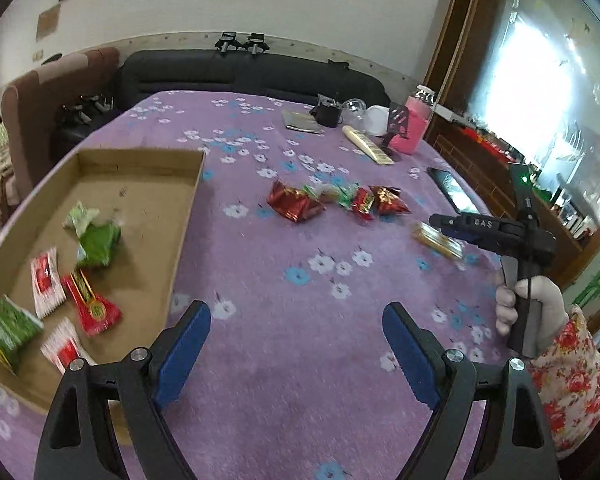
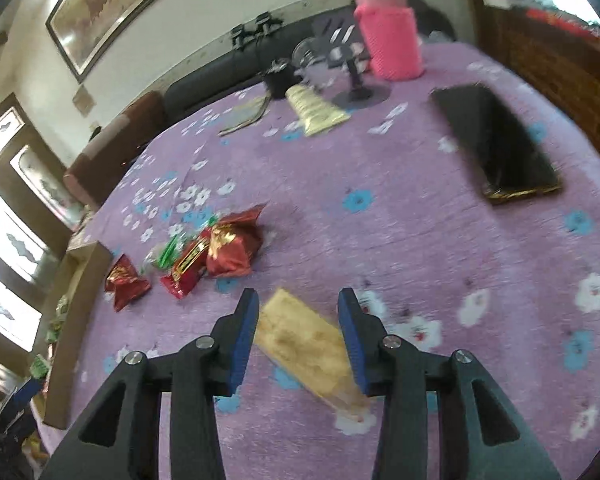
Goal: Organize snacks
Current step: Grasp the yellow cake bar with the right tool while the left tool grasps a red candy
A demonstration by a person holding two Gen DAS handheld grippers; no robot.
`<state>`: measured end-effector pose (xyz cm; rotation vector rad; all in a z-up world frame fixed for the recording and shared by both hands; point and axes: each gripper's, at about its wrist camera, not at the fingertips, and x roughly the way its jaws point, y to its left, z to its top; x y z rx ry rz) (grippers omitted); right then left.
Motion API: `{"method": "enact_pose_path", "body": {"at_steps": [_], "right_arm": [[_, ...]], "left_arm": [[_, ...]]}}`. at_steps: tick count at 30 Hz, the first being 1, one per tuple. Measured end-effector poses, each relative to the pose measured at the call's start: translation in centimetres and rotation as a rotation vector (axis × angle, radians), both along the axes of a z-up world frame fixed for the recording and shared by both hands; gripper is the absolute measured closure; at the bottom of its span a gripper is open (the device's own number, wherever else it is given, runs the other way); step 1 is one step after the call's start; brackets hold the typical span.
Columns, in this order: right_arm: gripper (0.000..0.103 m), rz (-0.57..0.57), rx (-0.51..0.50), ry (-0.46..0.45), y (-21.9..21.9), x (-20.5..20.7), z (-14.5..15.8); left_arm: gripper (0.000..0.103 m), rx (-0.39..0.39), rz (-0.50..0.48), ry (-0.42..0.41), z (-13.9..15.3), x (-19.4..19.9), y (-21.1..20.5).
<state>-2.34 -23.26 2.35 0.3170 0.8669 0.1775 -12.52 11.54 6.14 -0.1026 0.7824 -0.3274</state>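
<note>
A shallow cardboard tray (image 1: 140,184) lies at the left on the purple flowered cloth. It holds several snack packets: green ones (image 1: 98,240), red-and-white sachets (image 1: 46,282) and a red one (image 1: 90,304). A loose pile of red and green snacks (image 1: 336,200) (image 2: 204,256) sits mid-table. My left gripper (image 1: 296,320) hangs open over bare cloth with nothing between its fingers. My right gripper (image 2: 298,300) (image 1: 452,226) straddles a gold packet (image 2: 304,344) (image 1: 436,240) lying on the cloth. Its jaws stand partly apart, and the pads do not visibly press on the packet.
A black phone (image 2: 496,144) lies at the right near the table edge. At the back stand a pink-sleeved bottle (image 2: 390,40), a phone stand (image 2: 356,88), a cream tube (image 2: 316,108) and a notebook (image 1: 302,122). A dark sofa (image 1: 252,74) runs behind the table.
</note>
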Motion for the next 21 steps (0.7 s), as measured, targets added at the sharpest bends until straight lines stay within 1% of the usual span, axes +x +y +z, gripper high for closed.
{"method": "enact_pose_path", "body": {"at_steps": [3,4,5,7,10,14,17,19,21], "right_arm": [[0.062,0.066,-0.031,0.015,1.3,-0.6,-0.4],[0.059,0.080,-0.056,0.007,1.9,-0.8,-0.3],[0.059,0.089,-0.078,0.006,2.4,-1.0,-0.2],[0.059,0.105,-0.140,0.001,3.6,-1.4,-0.1],[0.059,0.127,-0.193,-0.002,4.6,-1.9,-0.1],[0.058,0.154,-0.176,0.004,4.7,-2.1,-0.1],[0.058,0.161,-0.178,0.010,4.8,-2.1,-0.1],[0.058,0.166,-0.187,0.014,4.9,-2.1,-0.1],[0.058,0.168,-0.199,0.017,5.1,-2.2,-0.1]], "left_arm": [[0.013,0.037,-0.024,-0.005,0.6,1.2,-0.5],[0.013,0.052,-0.034,-0.001,0.7,2.2,-1.0],[0.013,0.062,-0.040,0.005,0.6,3.1,-1.5],[0.013,0.088,-0.045,0.022,0.3,5.4,-2.6],[0.013,0.095,-0.036,0.051,-0.4,8.7,-3.8],[0.012,0.135,0.013,0.054,-1.5,12.6,-4.5],[0.012,0.110,0.051,0.085,-2.4,15.2,-4.5],[0.012,0.111,0.057,0.091,-2.9,16.4,-4.9],[0.012,0.131,0.043,0.081,-3.3,17.1,-5.9]]}}
